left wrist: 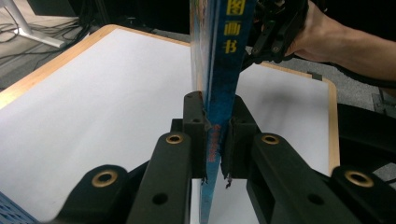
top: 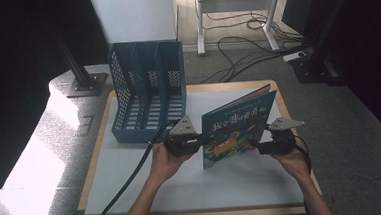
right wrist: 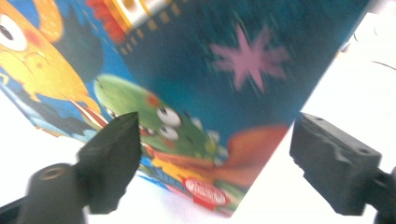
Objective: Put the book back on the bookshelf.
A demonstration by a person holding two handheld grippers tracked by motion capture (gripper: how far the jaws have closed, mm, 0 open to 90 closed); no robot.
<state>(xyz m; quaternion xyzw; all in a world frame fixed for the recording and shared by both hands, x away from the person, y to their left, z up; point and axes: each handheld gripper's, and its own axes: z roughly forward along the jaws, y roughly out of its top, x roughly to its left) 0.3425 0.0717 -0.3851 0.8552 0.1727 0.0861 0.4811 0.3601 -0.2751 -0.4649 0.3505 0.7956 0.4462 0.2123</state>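
Picture book (top: pixel 237 127) upright, blue cartoon cover — left tool (left wrist: pixel 215 135) clamps spine; right tool (right wrist: pixel 215 154) agape.

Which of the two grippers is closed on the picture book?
The left gripper: its jaws pinch the picture book at the spine edge. The right gripper has jaws spread wide, the cover between them unclamped.
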